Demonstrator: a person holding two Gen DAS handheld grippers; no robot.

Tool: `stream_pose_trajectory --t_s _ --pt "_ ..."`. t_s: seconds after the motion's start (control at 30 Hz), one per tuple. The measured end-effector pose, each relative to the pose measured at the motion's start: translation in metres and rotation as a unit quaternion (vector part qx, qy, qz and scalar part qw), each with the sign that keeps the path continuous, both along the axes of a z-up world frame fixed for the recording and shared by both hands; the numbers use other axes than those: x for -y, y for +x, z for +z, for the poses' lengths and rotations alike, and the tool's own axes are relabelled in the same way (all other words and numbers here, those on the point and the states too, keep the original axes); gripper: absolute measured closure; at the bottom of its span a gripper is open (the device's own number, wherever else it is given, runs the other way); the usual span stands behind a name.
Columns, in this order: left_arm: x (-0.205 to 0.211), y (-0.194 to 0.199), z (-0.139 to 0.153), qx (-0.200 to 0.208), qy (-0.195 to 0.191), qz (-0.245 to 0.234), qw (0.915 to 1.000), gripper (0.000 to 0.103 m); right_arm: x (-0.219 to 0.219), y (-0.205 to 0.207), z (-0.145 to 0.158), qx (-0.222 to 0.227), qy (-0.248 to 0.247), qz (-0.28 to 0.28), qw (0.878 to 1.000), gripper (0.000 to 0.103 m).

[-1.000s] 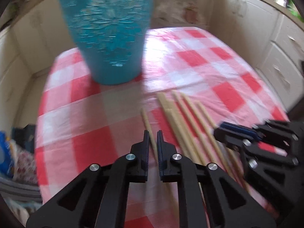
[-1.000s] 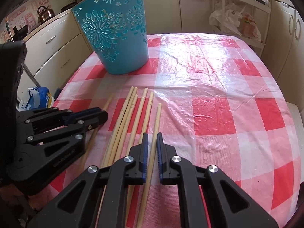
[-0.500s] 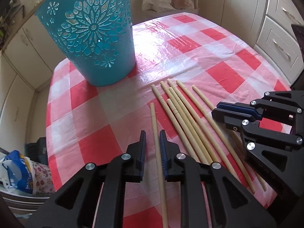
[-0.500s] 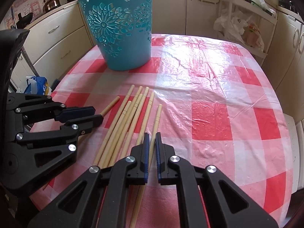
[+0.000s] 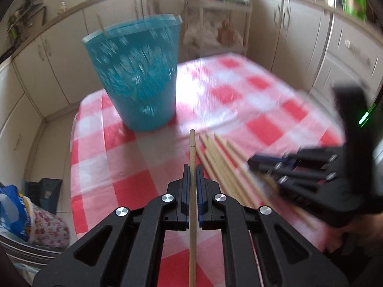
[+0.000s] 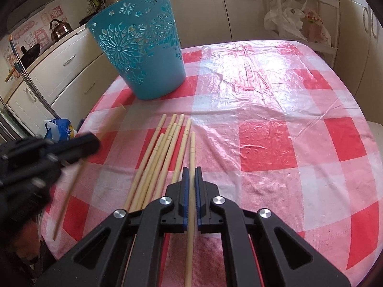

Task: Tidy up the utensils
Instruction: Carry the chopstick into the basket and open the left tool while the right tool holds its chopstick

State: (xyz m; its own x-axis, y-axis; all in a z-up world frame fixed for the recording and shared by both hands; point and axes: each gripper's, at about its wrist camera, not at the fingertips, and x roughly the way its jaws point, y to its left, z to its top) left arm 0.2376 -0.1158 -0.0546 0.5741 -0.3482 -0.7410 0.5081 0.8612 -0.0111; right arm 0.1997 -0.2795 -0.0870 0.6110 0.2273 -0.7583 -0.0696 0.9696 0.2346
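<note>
Far-right half of tablecloth (image 6: pixel 275 110) bare: open passage there.

Bin (image 6: pixel 141 55) stands upright at far-left corner of table, blocks that corner; its open top is unobstructed from above. Bare cloth lies between bin base and the chopstick tips.

Loose chopsticks (image 6: pixel 165 153) fan across near-centre, lying flat: low obstacle only.

Left gripper (image 6: pixel 79 147) occupies the near-left edge, its chopstick (image 6: pixel 71 186) jutting forward and back. Left view blurred, so its clearance from the bin is uncertain.

Cabinets (image 6: pixel 67 67) crowd the table's left side.

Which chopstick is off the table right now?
The chopstick clamped in the left gripper, tip raised toward the blue basket; the others lie on the tablecloth.
</note>
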Motion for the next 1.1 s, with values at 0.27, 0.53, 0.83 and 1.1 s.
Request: stream_pose_trajectory --t_s 0.27,0.53,0.83,1.1 --pt "-0.034 0.006 0.087 0.090 -0.121 0.025 0.9883 0.098 0.003 0.001 0.000 0.000 0.008 -0.004 1.000 0.097" --pt "-0.059 0.062 0.166 0.167 -0.203 0.077 0.9618 0.098 0.005 0.000 0.000 0.000 0.016 -0.006 1.000 0.097" --pt "-0.036 0.133 0.187 0.208 -0.224 0.119 0.9447 0.098 0.006 0.000 0.000 -0.002 0.021 -0.008 1.000 0.097" --pt "-0.009 0.197 0.159 0.215 -0.204 0.157 0.9422 0.098 0.006 0.001 -0.001 -0.004 0.021 -0.007 1.000 0.097"
